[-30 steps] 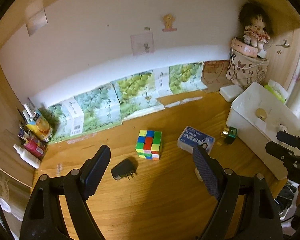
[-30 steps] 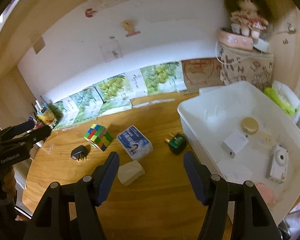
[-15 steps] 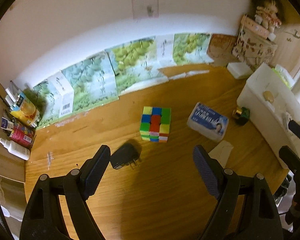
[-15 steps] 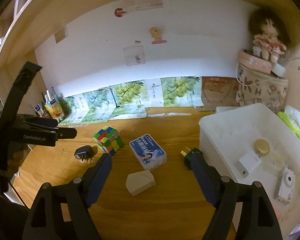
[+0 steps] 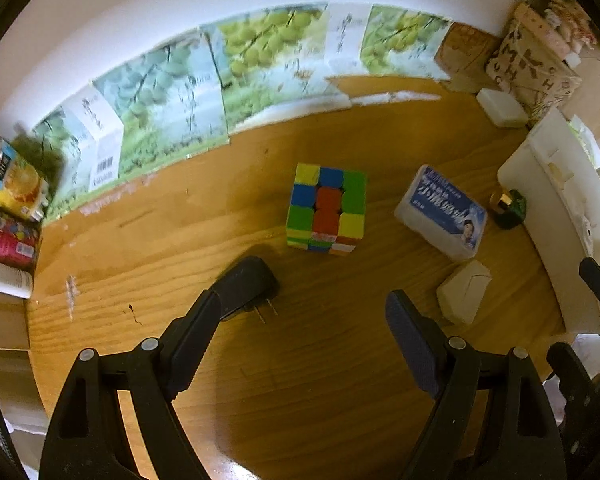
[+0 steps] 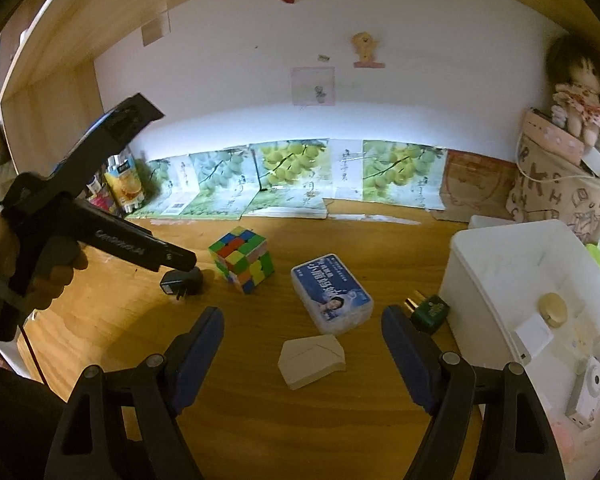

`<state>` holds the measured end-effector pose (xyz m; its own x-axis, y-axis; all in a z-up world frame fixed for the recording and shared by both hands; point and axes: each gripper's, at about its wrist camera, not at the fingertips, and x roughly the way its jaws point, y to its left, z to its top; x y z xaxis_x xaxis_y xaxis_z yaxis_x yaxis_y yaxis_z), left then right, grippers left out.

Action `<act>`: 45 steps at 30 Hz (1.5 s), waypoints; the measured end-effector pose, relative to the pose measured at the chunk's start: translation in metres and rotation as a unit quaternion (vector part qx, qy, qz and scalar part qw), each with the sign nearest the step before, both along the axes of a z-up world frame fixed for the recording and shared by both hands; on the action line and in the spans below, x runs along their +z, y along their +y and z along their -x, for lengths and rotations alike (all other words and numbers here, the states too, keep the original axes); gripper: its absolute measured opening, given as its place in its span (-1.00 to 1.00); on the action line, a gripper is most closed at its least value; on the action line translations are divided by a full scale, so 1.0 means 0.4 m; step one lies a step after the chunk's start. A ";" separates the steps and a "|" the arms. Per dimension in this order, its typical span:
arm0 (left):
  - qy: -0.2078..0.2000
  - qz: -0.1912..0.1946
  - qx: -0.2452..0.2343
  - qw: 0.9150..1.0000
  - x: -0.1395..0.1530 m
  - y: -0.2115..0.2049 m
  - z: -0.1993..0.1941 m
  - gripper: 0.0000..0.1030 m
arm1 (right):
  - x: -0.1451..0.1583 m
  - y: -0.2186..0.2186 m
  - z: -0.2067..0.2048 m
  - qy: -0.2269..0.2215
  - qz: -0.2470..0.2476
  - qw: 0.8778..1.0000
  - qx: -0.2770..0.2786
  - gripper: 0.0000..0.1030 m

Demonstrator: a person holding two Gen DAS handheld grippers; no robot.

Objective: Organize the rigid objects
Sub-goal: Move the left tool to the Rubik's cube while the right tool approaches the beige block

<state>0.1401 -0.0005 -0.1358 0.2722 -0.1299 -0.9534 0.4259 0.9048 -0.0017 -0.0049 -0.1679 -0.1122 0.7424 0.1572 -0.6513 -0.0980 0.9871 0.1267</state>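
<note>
Left gripper (image 5: 302,312): hanging over the wooden desk (image 5: 180,240) with jaws spread, nothing between them.
Black charger (image 5: 246,286): lying at the left fingertip.
Puzzle cube (image 5: 327,208): sitting mid-desk.
Blue tissue pack (image 6: 332,292): lying beside it.
Right gripper (image 6: 302,330): spread wide, jaws just widened; beige folded packet (image 6: 312,360) lying between, untouched.
White bin (image 6: 500,272): standing far right.

Two wrist cameras over one desk (image 5: 340,360)
Left looks steeply down, close; right faces the wall; both catch the cube (image 5: 327,213).
</note>
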 end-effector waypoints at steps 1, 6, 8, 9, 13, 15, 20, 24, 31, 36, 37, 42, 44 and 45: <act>0.004 -0.003 0.001 1.000 -0.005 0.000 -0.003 0.68 | -0.003 0.003 -0.004 0.002 0.001 1.000 0.000 0.58; 0.036 -0.016 0.009 0.999 -0.043 -0.006 -0.034 0.68 | -0.030 0.013 -0.013 0.006 0.005 1.000 0.005 0.58; 0.052 -0.021 0.016 0.998 -0.060 -0.008 -0.048 0.68 | -0.046 0.014 -0.020 0.015 0.006 1.000 0.005 0.58; 0.060 -0.023 0.019 0.998 -0.070 -0.009 -0.055 0.68 | -0.053 0.016 -0.021 0.018 0.008 1.000 0.006 0.58; 0.071 -0.033 0.022 0.997 -0.094 -0.018 -0.071 0.68 | -0.079 0.026 -0.029 0.029 0.021 0.999 0.010 0.58; 0.076 -0.035 0.026 0.996 -0.105 -0.023 -0.080 0.68 | -0.095 0.030 -0.034 0.037 0.023 0.999 0.013 0.58; 0.083 -0.037 0.027 0.995 -0.125 -0.036 -0.093 0.68 | -0.133 0.035 -0.048 0.055 0.024 0.998 0.013 0.58; 0.088 -0.042 0.029 0.995 -0.140 -0.048 -0.102 0.68 | -0.153 0.037 -0.055 0.062 0.027 0.998 0.009 0.58; 0.080 -0.055 0.030 0.995 -0.157 -0.064 -0.125 0.68 | -0.182 0.037 -0.069 0.076 0.030 0.997 0.006 0.58; 0.068 -0.071 0.028 0.995 -0.161 -0.073 -0.131 0.68 | -0.198 0.041 -0.080 0.085 0.032 0.996 0.007 0.58; 0.069 -0.072 0.029 0.995 -0.165 -0.074 -0.134 0.68 | -0.200 0.042 -0.084 0.086 0.032 0.996 0.007 0.58; 0.063 -0.088 0.031 0.994 -0.180 -0.088 -0.144 0.68 | -0.212 0.049 -0.089 0.091 0.034 0.995 0.009 0.59; 0.071 -0.083 0.035 0.993 -0.198 -0.091 -0.157 0.67 | -0.216 0.050 -0.092 0.094 0.034 0.995 0.009 0.58; 0.076 -0.080 0.038 0.993 -0.204 -0.091 -0.160 0.67 | -0.218 0.051 -0.093 0.095 0.035 0.995 0.009 0.58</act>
